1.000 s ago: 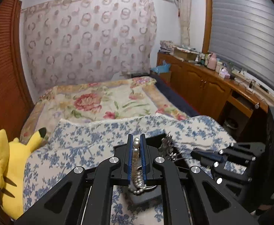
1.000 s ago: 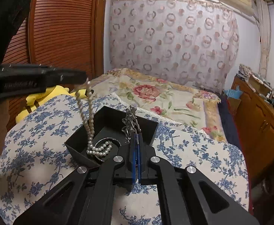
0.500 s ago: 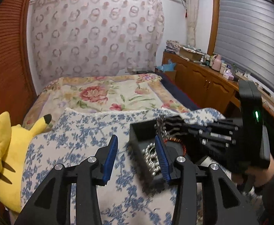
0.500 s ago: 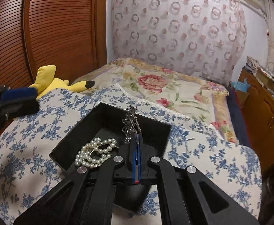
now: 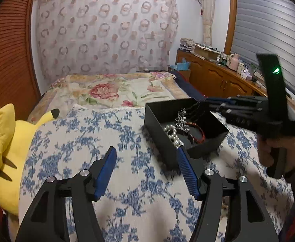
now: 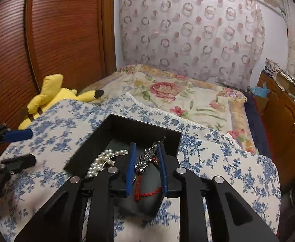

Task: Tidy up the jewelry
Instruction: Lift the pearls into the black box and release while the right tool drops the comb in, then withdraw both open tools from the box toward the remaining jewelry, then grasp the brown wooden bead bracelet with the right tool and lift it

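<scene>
Blue-flowered bedspread (image 5: 99,133) on a bed, one open black box (image 5: 157,121) right of centre holding one white pearl strand (image 6: 104,159), one silver chain (image 6: 147,158), one red cord bracelet (image 6: 147,193), one yellow plush toy (image 5: 8,151) far left, left gripper (image 5: 145,171) opening over bare cloth, nothing between its jaws, right gripper (image 6: 146,169) opening, chain between but unpinched.

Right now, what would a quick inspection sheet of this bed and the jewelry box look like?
Surface: blue-flowered white cover over a bed.
Job's things: open black box holding a pearl necklace, a silver chain and a red cord bracelet.
Clutter: yellow plush toy at the bed's edge.
Grippers: left hand-held gripper opening, nothing between its jaws; right hand-held gripper opening, silver chain between the pads, over the box.
Cables: nothing seen.
Surroundings: patterned curtain, wooden sideboard, wooden louvered door.
</scene>
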Action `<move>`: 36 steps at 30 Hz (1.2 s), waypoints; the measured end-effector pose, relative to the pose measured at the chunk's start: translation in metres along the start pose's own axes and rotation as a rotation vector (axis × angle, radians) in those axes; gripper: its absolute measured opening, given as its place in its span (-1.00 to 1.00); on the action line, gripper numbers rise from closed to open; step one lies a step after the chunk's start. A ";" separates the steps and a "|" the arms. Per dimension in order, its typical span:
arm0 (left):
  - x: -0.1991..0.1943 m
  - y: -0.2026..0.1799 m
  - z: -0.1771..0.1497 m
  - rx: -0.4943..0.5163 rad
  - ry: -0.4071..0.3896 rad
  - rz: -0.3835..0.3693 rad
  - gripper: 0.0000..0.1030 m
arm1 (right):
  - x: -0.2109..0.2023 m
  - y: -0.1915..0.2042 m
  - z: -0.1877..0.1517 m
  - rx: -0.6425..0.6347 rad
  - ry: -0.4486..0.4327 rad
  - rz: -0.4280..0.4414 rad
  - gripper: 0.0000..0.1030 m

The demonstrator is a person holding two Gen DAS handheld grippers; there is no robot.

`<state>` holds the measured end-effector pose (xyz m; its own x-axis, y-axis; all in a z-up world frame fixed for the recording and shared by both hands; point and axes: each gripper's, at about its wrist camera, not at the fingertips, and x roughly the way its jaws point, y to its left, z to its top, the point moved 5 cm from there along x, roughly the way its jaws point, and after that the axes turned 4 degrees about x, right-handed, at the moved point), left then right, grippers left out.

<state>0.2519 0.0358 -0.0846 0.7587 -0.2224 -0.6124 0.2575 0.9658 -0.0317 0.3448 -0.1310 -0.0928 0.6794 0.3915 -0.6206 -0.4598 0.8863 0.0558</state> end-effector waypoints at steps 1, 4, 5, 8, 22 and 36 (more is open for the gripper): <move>-0.003 -0.003 -0.004 0.004 0.002 -0.005 0.22 | -0.008 0.000 -0.001 0.003 -0.010 0.004 -0.54; -0.008 -0.009 -0.012 0.013 0.005 -0.013 0.23 | -0.032 -0.002 -0.006 0.017 -0.039 0.023 -0.54; -0.010 -0.012 -0.015 0.014 0.005 -0.016 0.23 | -0.039 -0.002 -0.008 0.017 -0.045 0.025 -0.54; -0.017 -0.020 -0.024 0.019 0.003 -0.031 0.33 | -0.061 -0.003 -0.019 0.028 -0.058 0.035 -0.54; -0.029 -0.048 -0.068 0.037 0.076 -0.082 0.34 | -0.114 0.039 -0.118 0.000 0.025 0.116 -0.53; -0.044 -0.037 -0.096 -0.021 0.082 -0.043 0.52 | -0.131 0.092 -0.173 -0.075 0.115 0.208 -0.54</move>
<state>0.1512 0.0230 -0.1325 0.6951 -0.2528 -0.6730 0.2753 0.9584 -0.0757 0.1148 -0.1439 -0.1420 0.4984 0.5289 -0.6870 -0.6270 0.7671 0.1357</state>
